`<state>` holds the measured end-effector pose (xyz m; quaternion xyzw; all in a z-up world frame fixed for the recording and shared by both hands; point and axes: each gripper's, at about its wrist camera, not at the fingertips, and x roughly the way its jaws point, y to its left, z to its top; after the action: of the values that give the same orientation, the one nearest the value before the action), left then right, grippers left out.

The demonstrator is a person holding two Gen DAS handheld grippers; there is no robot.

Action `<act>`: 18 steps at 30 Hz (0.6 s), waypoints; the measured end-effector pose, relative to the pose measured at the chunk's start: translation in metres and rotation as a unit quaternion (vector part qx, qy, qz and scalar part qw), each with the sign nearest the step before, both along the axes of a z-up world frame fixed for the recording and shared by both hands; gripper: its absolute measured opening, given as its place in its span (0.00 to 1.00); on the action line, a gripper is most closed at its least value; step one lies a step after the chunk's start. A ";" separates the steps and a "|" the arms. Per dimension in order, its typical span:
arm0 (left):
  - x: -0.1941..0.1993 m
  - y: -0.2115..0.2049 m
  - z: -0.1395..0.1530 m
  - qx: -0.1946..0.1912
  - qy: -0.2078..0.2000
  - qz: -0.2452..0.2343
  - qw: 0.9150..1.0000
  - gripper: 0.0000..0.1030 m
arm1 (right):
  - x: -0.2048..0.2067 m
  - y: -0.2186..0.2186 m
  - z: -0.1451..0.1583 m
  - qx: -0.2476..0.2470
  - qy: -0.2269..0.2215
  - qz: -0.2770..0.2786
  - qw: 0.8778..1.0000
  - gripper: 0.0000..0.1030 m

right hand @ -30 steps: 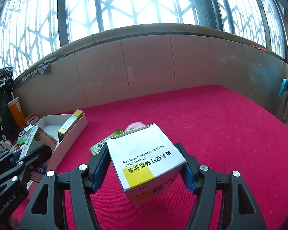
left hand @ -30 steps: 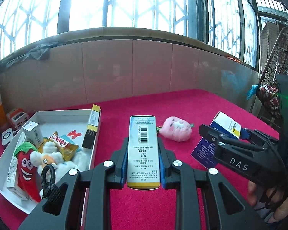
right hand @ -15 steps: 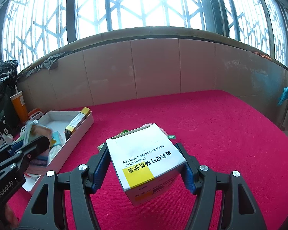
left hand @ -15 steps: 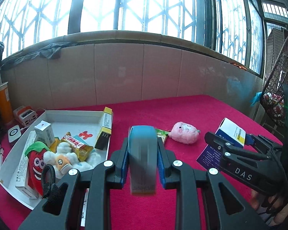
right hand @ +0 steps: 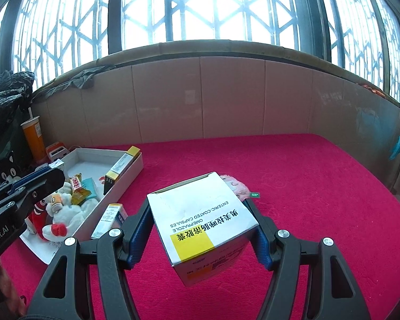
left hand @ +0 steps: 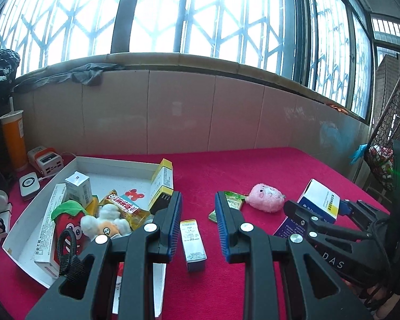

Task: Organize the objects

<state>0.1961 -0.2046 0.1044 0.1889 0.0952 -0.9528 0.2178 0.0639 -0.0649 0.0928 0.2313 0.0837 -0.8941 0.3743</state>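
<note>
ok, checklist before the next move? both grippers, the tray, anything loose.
1. Left gripper free: ok, jaws open, nothing between them.
2. Slim box in the tray: not ok, it lies on the red cloth beside the tray wall.
3. Right gripper hold on the omeprazole box: ok, jaws clamp both sides, box tilted.
4. Tray room for it: cannot tell, near half crowded.
5. Cloth cleared: not ok, pink plush and green sachet remain.
</note>
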 end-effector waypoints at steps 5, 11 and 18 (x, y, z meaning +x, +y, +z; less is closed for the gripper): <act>0.004 -0.002 -0.001 0.005 0.005 0.002 1.000 0.24 | 0.002 -0.003 0.000 0.003 0.002 0.002 1.000 0.68; -0.001 0.000 -0.012 0.016 -0.014 -0.010 1.000 0.25 | -0.006 0.006 -0.002 -0.008 -0.009 -0.014 1.000 0.68; -0.015 0.009 -0.025 0.020 -0.046 -0.033 0.998 0.31 | -0.021 0.020 -0.007 -0.021 -0.033 -0.040 0.998 0.68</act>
<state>0.1812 -0.1957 0.0791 0.2394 0.0980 -0.9477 0.1869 0.0426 -0.0445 0.0857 0.2557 0.0435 -0.9019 0.3454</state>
